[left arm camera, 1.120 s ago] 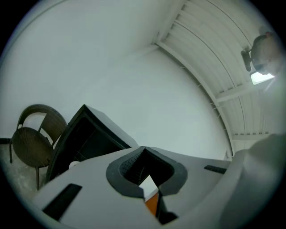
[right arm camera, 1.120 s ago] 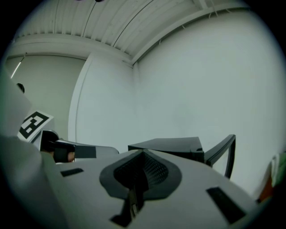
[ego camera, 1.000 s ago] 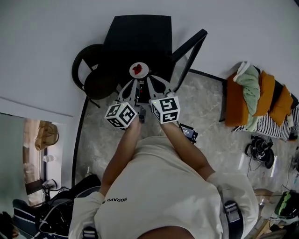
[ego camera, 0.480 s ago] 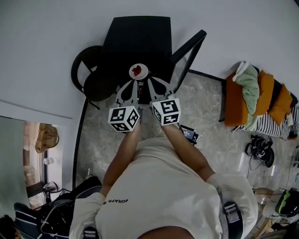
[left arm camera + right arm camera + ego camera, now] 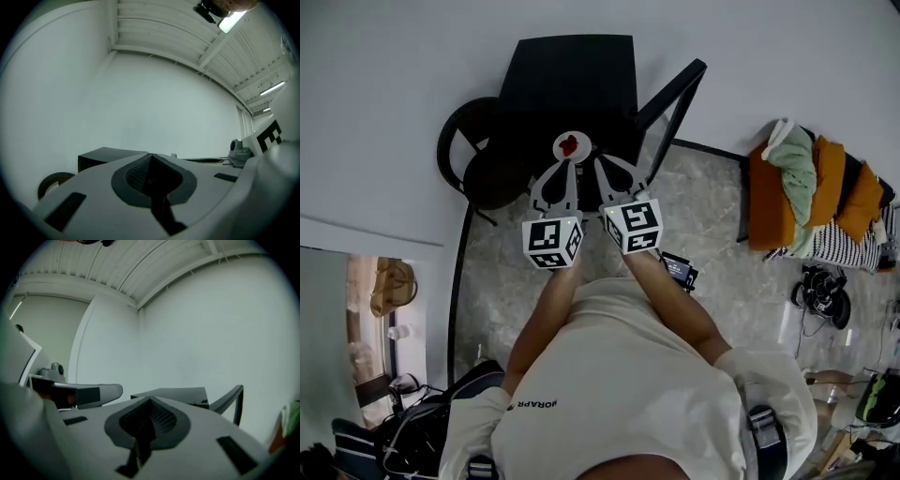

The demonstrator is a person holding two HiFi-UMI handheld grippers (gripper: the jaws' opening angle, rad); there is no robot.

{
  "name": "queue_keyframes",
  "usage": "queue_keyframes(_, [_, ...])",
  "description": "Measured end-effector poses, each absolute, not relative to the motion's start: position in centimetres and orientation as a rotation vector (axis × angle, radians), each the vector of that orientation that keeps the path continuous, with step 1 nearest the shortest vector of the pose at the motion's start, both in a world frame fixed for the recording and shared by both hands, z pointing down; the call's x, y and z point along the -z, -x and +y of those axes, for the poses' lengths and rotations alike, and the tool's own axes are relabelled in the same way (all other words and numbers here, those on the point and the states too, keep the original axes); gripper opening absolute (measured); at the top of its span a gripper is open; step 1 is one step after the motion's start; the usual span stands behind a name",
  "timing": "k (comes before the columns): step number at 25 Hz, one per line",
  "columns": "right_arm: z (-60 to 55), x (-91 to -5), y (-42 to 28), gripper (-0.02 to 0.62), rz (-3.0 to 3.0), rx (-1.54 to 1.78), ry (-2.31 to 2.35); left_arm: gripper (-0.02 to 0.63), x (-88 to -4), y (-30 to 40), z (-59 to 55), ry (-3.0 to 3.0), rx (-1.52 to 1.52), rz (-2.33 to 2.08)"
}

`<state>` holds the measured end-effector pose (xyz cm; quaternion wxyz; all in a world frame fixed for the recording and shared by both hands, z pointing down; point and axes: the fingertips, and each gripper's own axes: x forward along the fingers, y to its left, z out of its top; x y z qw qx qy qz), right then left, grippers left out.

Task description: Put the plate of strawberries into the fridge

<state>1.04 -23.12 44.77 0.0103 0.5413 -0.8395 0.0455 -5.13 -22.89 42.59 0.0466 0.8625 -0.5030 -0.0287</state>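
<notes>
Head view looks steeply down on a person in a pale shirt [image 5: 619, 375] who holds the left gripper [image 5: 565, 165] and the right gripper [image 5: 600, 161] side by side, both pointing at a black box-shaped fridge [image 5: 572, 75]. Its dark-framed door [image 5: 675, 98] stands swung open on the right. A small white plate of red strawberries [image 5: 571, 145] shows against the fridge's dark front, just beyond the two gripper tips and between them. What it rests on, and whether a tip touches it, cannot be told.

A round black seat [image 5: 473, 159] stands close against the fridge's left side. On the grey marbled floor [image 5: 722, 272] a small black device [image 5: 678, 268] lies beside the person's right forearm. A pile of orange and green cushions [image 5: 811, 187] sits well apart on the right, and a black bag [image 5: 422, 427] lies at the lower left.

Left gripper view shows that gripper's jaws clenched together with nothing between them. Beyond them are the fridge's top edge [image 5: 101, 157], the round seat [image 5: 51, 182] and, at the right edge, the right gripper's marker cube [image 5: 269, 136]. Right gripper view shows its jaws likewise closed and empty, with the fridge [image 5: 173, 393], the open door frame [image 5: 232, 401] and the left gripper's body [image 5: 79, 393].

Neither gripper view shows the plate; only the head view does. A ribbed white ceiling with a strip lamp [image 5: 232, 18] appears only in the gripper views.
</notes>
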Motion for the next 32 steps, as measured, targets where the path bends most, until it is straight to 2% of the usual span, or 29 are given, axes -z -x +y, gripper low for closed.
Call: queue_keyframes(32, [-23.3, -43.7, -1.3, 0.003, -2.655, -0.100, -1.683, 0.002, -42.6, 4.2, -23.0, -2.683, -0.027, -1.592])
